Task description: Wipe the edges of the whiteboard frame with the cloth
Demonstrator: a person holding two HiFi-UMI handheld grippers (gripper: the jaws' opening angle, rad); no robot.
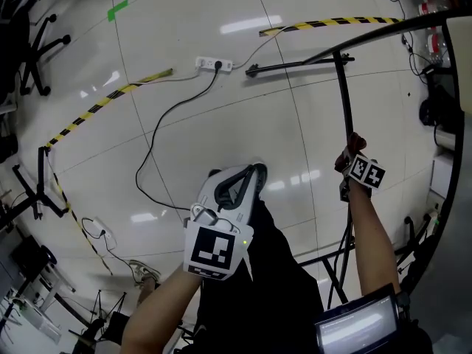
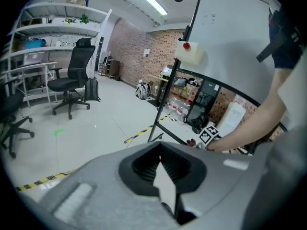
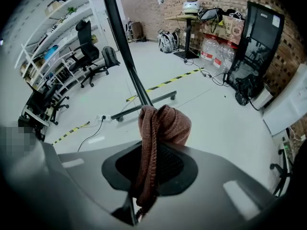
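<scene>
Glossy white floor (image 1: pixel 295 124) w/ power strip (image 1: pixel 214 64); hazard tape (image 1: pixel 103 103) just left of strip, office chair (image 1: pixel 37 50) far left.

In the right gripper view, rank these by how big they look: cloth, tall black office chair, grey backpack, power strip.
1. cloth, largest, though only because it hangs right at the camera
2. tall black office chair
3. grey backpack
4. power strip, smallest

The cloth (image 1: pixel 355 143) sits between the right gripper's (image 1: pixel 351 162) fingers, at the whiteboard frame (image 1: pixel 344 98) upright on the right. The left gripper (image 1: pixel 255 169) is left of it, well apart. On the far floor, a power strip (image 1: pixel 214 64) lies left of the stand's foot bar (image 1: pixel 295 66).
</scene>
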